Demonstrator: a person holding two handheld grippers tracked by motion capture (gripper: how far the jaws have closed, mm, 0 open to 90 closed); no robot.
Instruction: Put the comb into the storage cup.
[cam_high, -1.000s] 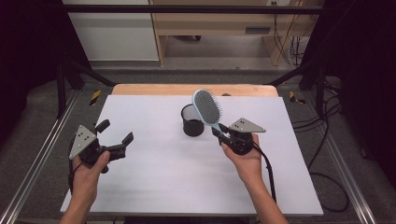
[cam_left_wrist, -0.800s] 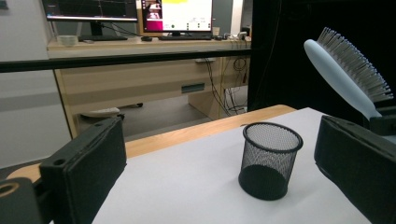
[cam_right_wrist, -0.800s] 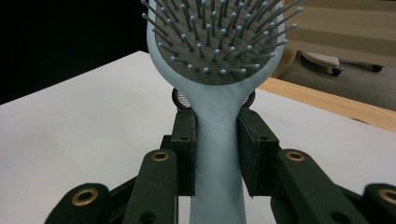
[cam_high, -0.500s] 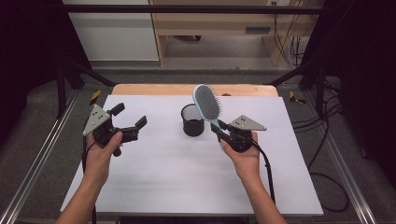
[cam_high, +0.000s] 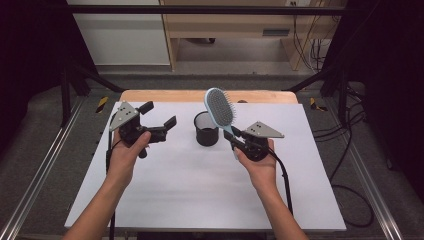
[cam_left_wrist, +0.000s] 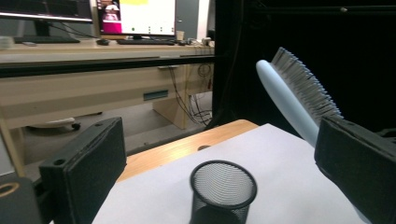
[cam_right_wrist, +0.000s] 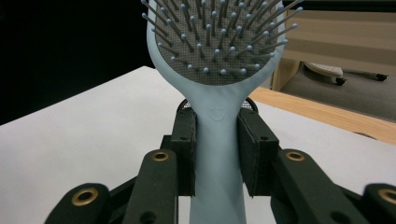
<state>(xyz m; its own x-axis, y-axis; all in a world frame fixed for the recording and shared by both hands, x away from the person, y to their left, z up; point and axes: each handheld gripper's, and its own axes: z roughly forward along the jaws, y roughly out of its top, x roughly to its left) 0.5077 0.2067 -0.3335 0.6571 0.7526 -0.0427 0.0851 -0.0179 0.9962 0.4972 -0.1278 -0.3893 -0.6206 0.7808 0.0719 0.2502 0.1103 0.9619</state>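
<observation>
A pale blue hairbrush (cam_high: 220, 108) with grey bristles is held up by its handle, head raised over the table. My right gripper (cam_high: 231, 135) is shut on that handle; in the right gripper view both pads clamp the hairbrush (cam_right_wrist: 217, 121). A black mesh cup (cam_high: 206, 128) stands upright on the white table, just left of the brush. My left gripper (cam_high: 160, 115) hovers left of the cup, jaws wide apart and holding nothing. Through the left gripper view the mesh cup (cam_left_wrist: 222, 191) sits between the jaws' line of sight, with the hairbrush (cam_left_wrist: 297, 102) at the right.
The white table (cam_high: 190, 190) has a wooden strip (cam_high: 165, 95) along its far edge. Black frame rails and cables run on both sides. A desk with monitors (cam_left_wrist: 135, 16) stands beyond the table.
My left gripper has travelled up and toward the mesh cup, from the near left of the table to its far left. The right gripper and hairbrush have stayed put.
</observation>
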